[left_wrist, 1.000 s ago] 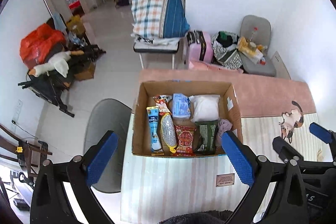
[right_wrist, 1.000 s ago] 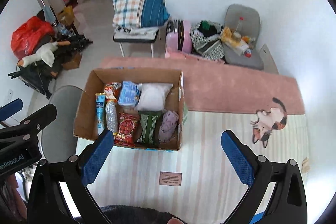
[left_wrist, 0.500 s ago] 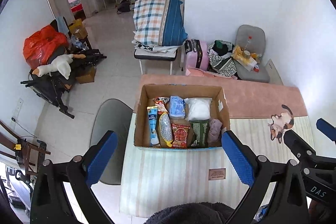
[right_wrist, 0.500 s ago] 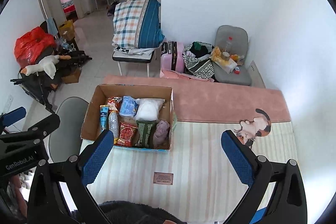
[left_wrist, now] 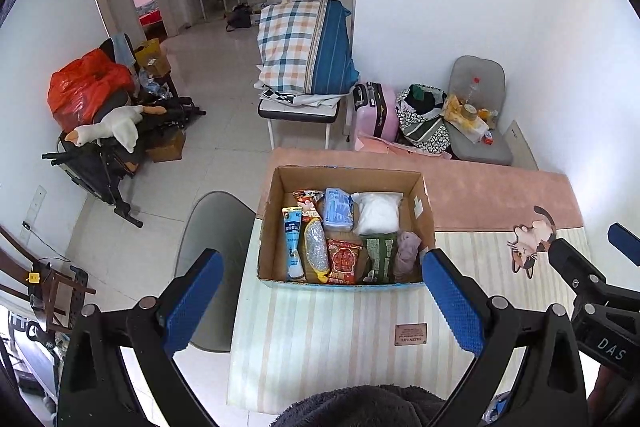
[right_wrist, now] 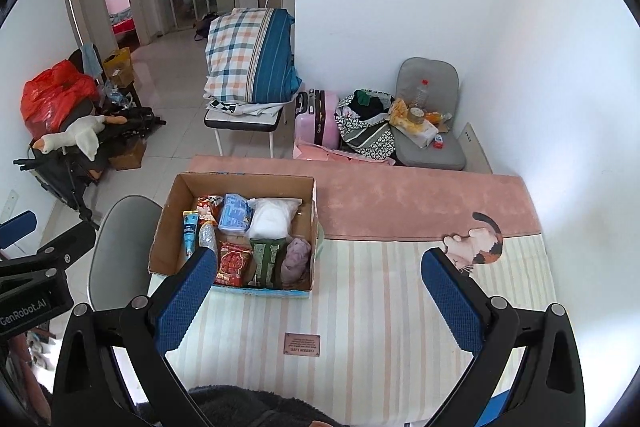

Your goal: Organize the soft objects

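Observation:
An open cardboard box [left_wrist: 426, 203] [right_wrist: 166, 223] stands on the striped table mat [left_wrist: 340, 331] [right_wrist: 380, 291]. Inside lie a white soft bag [left_wrist: 378, 213] [right_wrist: 274, 217], a mauve cloth [left_wrist: 406, 253] [right_wrist: 296, 257], a blue pack [left_wrist: 338, 209] [right_wrist: 236, 213], a red snack bag [left_wrist: 343, 261] [right_wrist: 234, 263], a green packet [left_wrist: 378, 255] [right_wrist: 266, 257] and a blue tube [left_wrist: 292, 241] [right_wrist: 191, 229]. My left gripper [left_wrist: 320, 291] is open and empty, high above the box's near edge. My right gripper [right_wrist: 316, 295] is open and empty, above the mat right of the box.
A pink cloth [left_wrist: 480, 191] [right_wrist: 420, 203] covers the table's far part. A cat-shaped mat [left_wrist: 532, 241] [right_wrist: 480, 241] lies at the right. A grey chair [left_wrist: 212, 247] [right_wrist: 120, 247] stands left of the table. A dark fleece item [left_wrist: 360, 407] lies at the near edge.
Both grippers have pulled up and back from the table, so the box looks smaller and farther. Both stay open and empty.

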Tool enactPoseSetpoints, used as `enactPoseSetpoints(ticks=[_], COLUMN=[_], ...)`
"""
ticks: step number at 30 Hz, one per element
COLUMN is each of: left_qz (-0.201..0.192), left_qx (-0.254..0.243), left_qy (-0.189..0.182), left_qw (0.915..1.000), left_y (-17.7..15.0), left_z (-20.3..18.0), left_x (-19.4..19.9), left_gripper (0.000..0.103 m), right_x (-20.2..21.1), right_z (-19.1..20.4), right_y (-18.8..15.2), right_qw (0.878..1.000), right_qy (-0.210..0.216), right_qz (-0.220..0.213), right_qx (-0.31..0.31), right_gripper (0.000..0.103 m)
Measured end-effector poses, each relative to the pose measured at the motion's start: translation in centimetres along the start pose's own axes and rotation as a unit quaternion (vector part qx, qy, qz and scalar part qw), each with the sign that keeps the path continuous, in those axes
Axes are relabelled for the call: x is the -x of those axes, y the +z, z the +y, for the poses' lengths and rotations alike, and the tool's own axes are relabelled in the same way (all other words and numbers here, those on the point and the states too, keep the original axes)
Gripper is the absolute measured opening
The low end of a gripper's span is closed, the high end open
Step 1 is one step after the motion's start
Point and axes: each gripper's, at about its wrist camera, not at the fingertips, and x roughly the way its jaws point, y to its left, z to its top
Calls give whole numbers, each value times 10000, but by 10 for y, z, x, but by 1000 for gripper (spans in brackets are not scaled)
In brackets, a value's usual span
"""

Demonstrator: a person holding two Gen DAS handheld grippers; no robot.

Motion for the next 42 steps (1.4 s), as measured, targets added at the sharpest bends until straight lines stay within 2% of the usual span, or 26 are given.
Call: enactPoseSetpoints(ticks=[42], left_qz=[41], left_qx=[-15], left_qy=[-42], left_qw=[10000], left_y=[1], left_z=[-1], left_x=[3], left_gripper=[102], right_x=[0], right_z=[-6], right_y=[7], right_qw=[9999], right_qy=[-33], right_qz=[-44], right_qx=[118], right_gripper=[103])
